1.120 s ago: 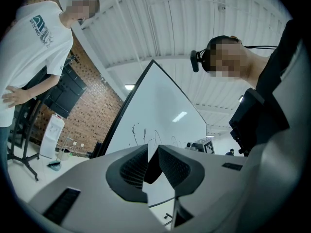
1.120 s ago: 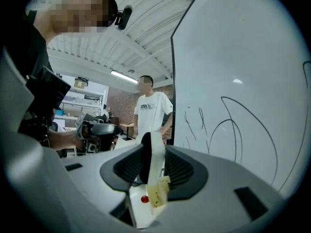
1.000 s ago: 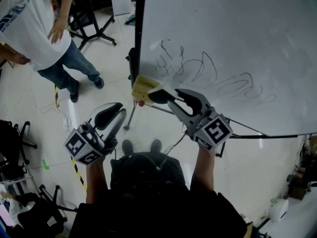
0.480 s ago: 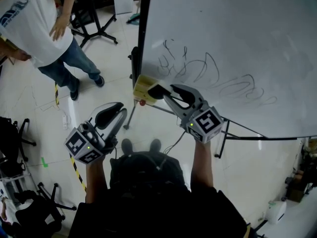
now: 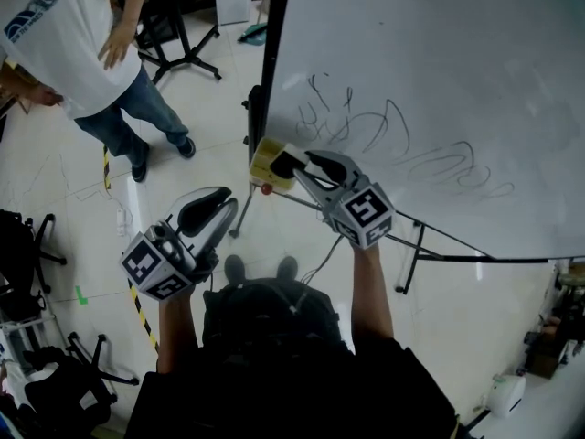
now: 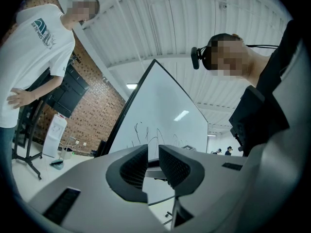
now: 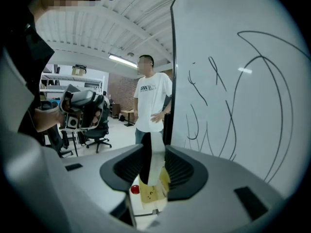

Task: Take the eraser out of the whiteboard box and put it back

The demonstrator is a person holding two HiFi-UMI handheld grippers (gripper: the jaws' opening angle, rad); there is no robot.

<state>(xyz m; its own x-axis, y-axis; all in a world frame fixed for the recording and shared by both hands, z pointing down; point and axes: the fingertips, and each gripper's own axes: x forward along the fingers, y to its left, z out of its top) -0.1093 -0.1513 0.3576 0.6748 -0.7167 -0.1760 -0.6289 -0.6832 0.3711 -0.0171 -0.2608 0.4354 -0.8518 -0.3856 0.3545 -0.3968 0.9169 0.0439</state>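
Right claw is clenched on the eraser: both pads press its flat sides, black face toward one pad, white body toward the other, and it stands roughly upright between them. Eraser's lower end sits right over the open top of the yellow whiteboard box; can't tell whether it's already inside or just above the rim. Box hangs at the lower left corner of the whiteboard, against the dark frame edge, with a small red knob just under it. In the head view the claw reaches in from the right and its tips overlap the box. Black scribbles cover the board's lower area, just right of the box. Left claw is released and carries nothing: pads close together with a narrow gap, only the board and ceiling showing through. It's held low and left, well apart from the box, pointing roughly toward the board's edge. Bystander in a white T-shirt and jeans stands on the tiled floor off to the left, well clear of both claws.
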